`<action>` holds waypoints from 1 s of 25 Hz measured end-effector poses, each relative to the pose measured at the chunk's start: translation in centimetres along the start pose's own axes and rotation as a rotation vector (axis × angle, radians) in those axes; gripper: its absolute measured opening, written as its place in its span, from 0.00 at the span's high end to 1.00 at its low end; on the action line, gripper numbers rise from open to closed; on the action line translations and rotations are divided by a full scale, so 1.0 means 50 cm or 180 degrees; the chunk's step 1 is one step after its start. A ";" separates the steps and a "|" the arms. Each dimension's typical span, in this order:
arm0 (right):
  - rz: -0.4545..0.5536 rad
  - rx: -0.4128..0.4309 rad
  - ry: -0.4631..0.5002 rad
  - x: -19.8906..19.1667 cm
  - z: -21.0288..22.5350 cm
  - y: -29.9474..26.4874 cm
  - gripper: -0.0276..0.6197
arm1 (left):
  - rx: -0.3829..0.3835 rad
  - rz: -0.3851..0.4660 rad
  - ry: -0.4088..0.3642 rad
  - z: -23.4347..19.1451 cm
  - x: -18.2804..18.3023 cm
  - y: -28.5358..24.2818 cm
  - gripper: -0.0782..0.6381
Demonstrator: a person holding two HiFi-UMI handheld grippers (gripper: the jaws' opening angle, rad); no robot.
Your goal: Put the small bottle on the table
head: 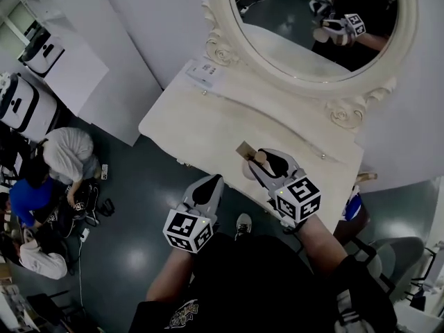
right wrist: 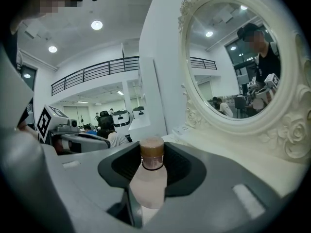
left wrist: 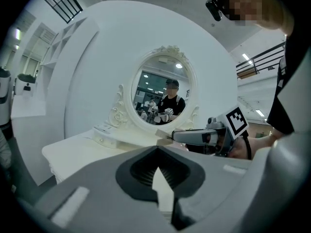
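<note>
The person's right gripper [head: 266, 161] is pinching a small frosted pale-pink bottle with a brown cap [right wrist: 151, 178], its jaws pressing on either side of the body. It is holding the bottle above the cream-white dressing surface [head: 208, 123], near the front edge. The bottle's long axis is running along the jaws, with the cap pointing away from the person toward the oval carved-frame mirror [head: 220, 12]. The right forearm is reaching forward over the surface. The left gripper [head: 210, 182] is hovering beside it at the front edge, well apart from the bottle, its jaws pressed together on nothing.
</note>
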State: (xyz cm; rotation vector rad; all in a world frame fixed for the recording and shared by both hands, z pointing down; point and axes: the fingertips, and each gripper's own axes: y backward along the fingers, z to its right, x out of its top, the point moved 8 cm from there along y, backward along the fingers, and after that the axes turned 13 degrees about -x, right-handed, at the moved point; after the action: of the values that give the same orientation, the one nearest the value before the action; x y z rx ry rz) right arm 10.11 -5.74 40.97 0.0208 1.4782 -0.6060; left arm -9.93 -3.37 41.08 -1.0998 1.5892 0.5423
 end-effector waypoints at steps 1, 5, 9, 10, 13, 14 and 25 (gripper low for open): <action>-0.0011 -0.0007 -0.0013 -0.001 0.008 -0.001 0.69 | -0.0017 -0.0018 0.0002 -0.001 0.002 -0.010 0.89; -0.0034 -0.0049 -0.0070 0.000 0.036 -0.006 0.69 | -0.0063 -0.0082 0.0009 -0.016 0.011 -0.041 0.89; -0.0059 -0.0089 -0.0110 -0.007 0.056 -0.025 0.69 | -0.0074 -0.0113 0.0029 -0.038 0.010 -0.059 0.89; -0.0064 -0.0100 -0.0123 -0.009 0.059 -0.029 0.69 | -0.0086 -0.0133 0.0031 -0.044 0.008 -0.063 0.89; -0.0077 -0.0144 -0.0154 -0.008 0.068 -0.047 0.69 | -0.0127 -0.0193 0.0032 -0.063 0.010 -0.074 0.89; -0.0079 -0.0162 -0.0163 -0.006 0.070 -0.055 0.69 | -0.0144 -0.0205 0.0031 -0.072 0.012 -0.077 0.89; -0.0071 -0.0408 -0.0259 0.033 0.087 -0.160 0.69 | -0.0371 -0.0285 0.0036 -0.197 0.060 -0.113 0.89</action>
State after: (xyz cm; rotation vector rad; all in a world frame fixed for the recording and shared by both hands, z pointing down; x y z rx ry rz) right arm 10.93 -14.78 42.75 -0.1191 1.4371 -0.5232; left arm -10.07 -15.02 42.51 -1.2570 1.5256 0.5755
